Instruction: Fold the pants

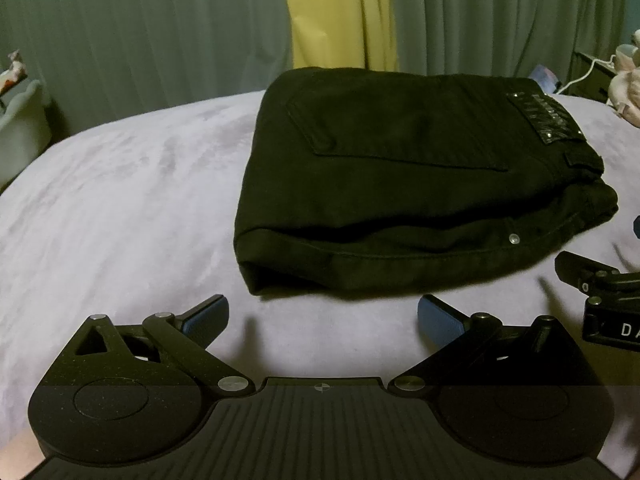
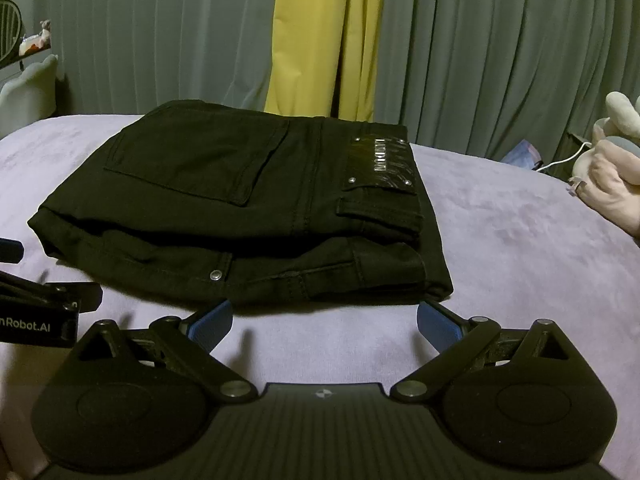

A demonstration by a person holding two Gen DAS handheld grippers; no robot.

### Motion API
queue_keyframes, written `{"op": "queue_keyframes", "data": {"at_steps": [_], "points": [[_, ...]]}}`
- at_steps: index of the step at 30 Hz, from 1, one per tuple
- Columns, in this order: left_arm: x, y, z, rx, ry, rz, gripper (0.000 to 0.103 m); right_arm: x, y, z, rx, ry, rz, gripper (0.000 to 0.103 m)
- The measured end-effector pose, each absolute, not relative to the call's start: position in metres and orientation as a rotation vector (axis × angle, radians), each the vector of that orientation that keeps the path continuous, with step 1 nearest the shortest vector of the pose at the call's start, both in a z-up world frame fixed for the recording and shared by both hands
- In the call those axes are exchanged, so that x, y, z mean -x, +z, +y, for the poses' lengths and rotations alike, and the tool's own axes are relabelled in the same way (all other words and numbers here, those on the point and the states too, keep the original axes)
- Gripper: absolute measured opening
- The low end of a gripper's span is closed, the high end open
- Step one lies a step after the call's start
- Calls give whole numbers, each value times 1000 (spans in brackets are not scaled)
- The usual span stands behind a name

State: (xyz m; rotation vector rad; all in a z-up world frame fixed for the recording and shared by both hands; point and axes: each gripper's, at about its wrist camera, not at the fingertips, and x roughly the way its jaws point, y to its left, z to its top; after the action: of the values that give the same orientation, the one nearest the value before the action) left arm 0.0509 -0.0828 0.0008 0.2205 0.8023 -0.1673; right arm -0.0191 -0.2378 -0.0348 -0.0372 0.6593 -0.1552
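Black pants [image 1: 400, 184] lie folded into a compact stack on the lilac bed cover [image 1: 120, 200], back pocket and shiny waistband label on top. They also show in the right wrist view [image 2: 240, 208]. My left gripper [image 1: 322, 316] is open and empty, just in front of the stack's near edge. My right gripper [image 2: 324, 318] is open and empty, its blue pads [image 2: 212, 320] close to the stack's near edge, apart from it. The right gripper shows at the right edge of the left wrist view [image 1: 600, 292]; the left gripper shows at the left edge of the right wrist view [image 2: 40, 304].
Grey-green curtains [image 1: 140, 32] and a yellow curtain [image 1: 340, 12] hang behind the bed. A pale stuffed toy [image 2: 612, 168] and a white cable [image 2: 560, 160] lie at the right. A pale chair back [image 2: 28, 92] stands at the far left.
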Motion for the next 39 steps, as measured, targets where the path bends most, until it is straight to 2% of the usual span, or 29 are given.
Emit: {"op": "queue_keyframes", "data": {"at_steps": [39], "points": [[-53,1,-82,-209,-188,825,103,19,-35,-236,44,-164,663,99]]}}
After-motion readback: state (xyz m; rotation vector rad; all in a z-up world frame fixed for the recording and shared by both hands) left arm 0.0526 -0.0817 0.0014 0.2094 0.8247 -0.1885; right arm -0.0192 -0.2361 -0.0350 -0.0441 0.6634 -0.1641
